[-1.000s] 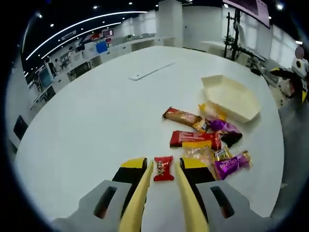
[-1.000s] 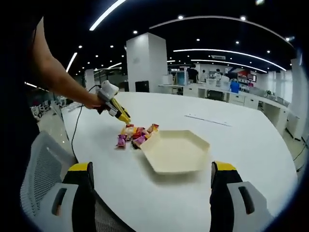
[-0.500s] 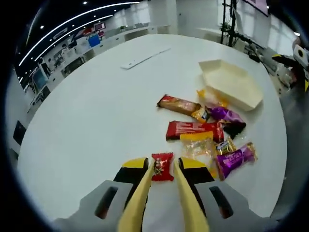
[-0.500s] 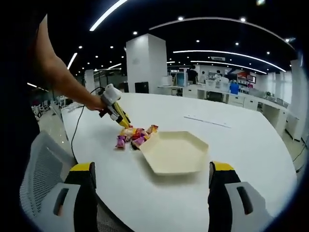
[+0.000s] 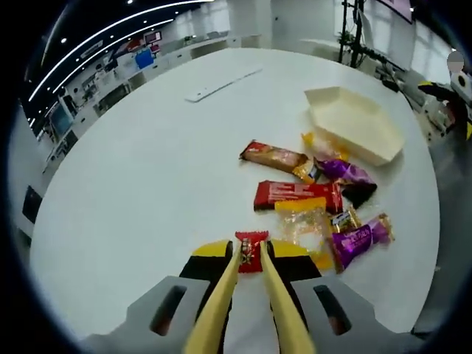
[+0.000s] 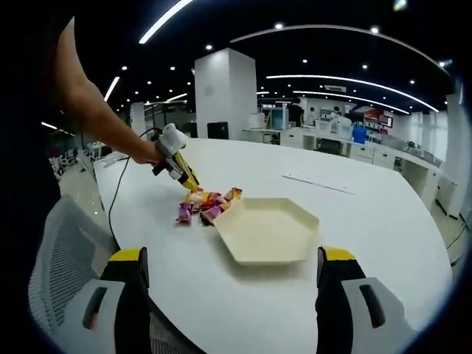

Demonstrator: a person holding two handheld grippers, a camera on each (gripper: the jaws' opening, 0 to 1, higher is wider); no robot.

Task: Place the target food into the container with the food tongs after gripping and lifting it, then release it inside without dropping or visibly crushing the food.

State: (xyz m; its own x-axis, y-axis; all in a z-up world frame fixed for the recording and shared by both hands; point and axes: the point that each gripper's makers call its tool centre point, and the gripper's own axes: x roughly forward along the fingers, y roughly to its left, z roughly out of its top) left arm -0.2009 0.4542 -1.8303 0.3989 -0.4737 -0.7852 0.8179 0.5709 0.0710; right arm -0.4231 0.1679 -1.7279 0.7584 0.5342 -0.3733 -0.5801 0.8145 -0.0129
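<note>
Our left gripper (image 5: 249, 258) has narrowed its tongs onto the small red candy (image 5: 250, 251), now pinched at the table (image 5: 147, 169) edge of the snack pile, well short of the container (image 5: 354, 133). Lifting comes next, we judge. Our right gripper (image 6: 228, 280) hangs wide open.

Between your yellow left tongs (image 5: 249, 259) sits a red wrapper (image 5: 251, 251) with a pale print. Beyond them lie red, brown, purple and orange-yellow packets (image 5: 317, 203) on the white worktop (image 5: 140, 177). Farther off is the cream container (image 5: 354, 122).
</note>
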